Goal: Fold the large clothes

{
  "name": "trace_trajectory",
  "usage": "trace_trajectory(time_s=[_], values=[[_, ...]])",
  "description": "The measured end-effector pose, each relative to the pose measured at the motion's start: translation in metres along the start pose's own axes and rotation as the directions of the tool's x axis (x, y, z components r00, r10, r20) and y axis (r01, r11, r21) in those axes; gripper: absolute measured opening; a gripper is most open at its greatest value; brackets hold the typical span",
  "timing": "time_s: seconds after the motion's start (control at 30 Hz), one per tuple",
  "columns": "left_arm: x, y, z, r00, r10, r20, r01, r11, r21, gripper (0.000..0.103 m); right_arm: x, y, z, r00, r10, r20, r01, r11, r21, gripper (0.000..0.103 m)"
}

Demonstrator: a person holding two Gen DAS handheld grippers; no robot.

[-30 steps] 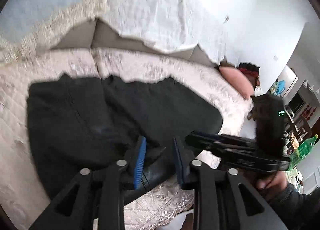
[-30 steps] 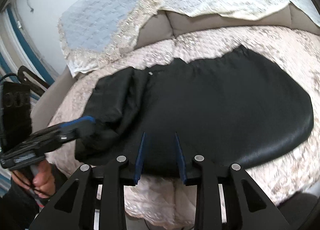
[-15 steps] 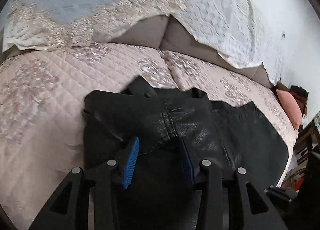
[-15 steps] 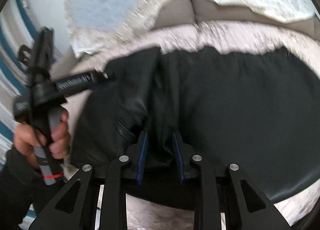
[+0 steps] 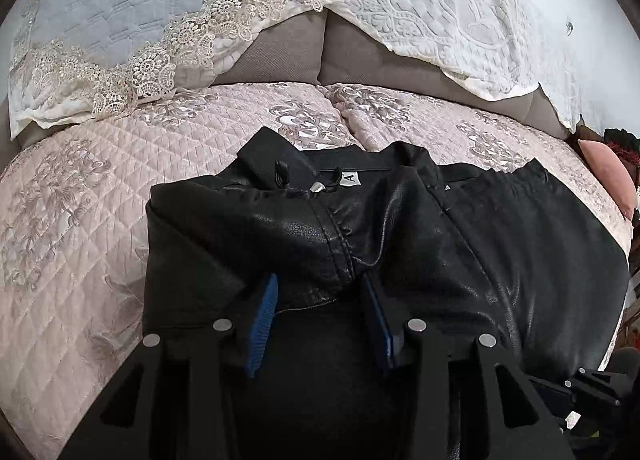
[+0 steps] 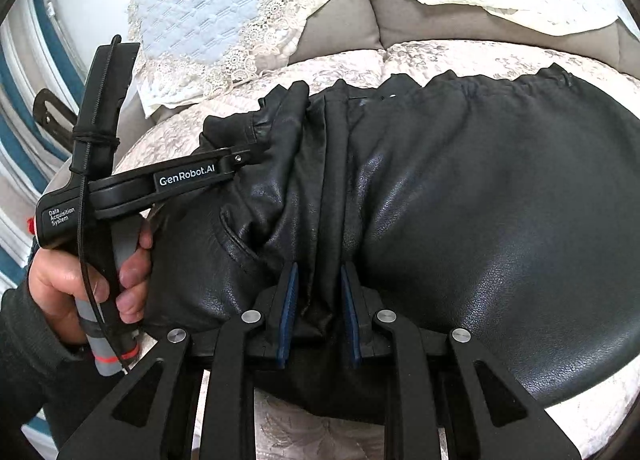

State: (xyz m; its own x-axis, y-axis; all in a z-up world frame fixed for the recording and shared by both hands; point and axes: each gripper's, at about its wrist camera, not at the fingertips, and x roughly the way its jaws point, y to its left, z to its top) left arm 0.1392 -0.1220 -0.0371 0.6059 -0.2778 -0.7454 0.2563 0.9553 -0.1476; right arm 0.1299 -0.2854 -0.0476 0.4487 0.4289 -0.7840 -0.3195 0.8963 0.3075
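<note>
Right wrist view is showing the black leather garment point(image 6: 460, 195) lying on the quilted bed point(image 6: 420, 55), looking heavy, slick, best pinched along seams, right gripper point(image 6: 318, 312) clamping a fold, left gripper point(image 5: 320, 320) opening over it.

The left gripper point(image 6: 244, 157) carried white lettering: "GenRobot.AI" along its arm and "Data Acquisition System" in smaller print on the body above the handle. A small white tag point(image 5: 350, 178) sewn inside the collar of the black leather jacket point(image 5: 440, 252) showed one letter, "A".
</note>
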Motion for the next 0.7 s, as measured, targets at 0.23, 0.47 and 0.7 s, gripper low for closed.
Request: trace_trajectory(time_s=[0.23, 0.47, 0.7], values=[[-0.055, -0.01, 0.001, 0.995, -0.082, 0.061, 0.082, 0.997, -0.003, 0.045, -0.051, 0.002, 0.01, 0.998, -0.005, 0.066, 0.005, 1.0, 0.01, 0.023], [-0.029, -0.035, -0.01, 0.991, -0.136, 0.0, 0.136, 0.99, 0.028, 0.046, -0.051, -0.006, 0.003, 0.999, -0.001, 0.044, -0.001, 0.998, 0.057, 0.022], [-0.032, -0.041, -0.028, 0.989, -0.145, 0.011, 0.145, 0.989, 0.042, 0.046, -0.056, -0.025, 0.003, 1.0, 0.001, 0.03, -0.005, 0.991, 0.131, 0.022]])
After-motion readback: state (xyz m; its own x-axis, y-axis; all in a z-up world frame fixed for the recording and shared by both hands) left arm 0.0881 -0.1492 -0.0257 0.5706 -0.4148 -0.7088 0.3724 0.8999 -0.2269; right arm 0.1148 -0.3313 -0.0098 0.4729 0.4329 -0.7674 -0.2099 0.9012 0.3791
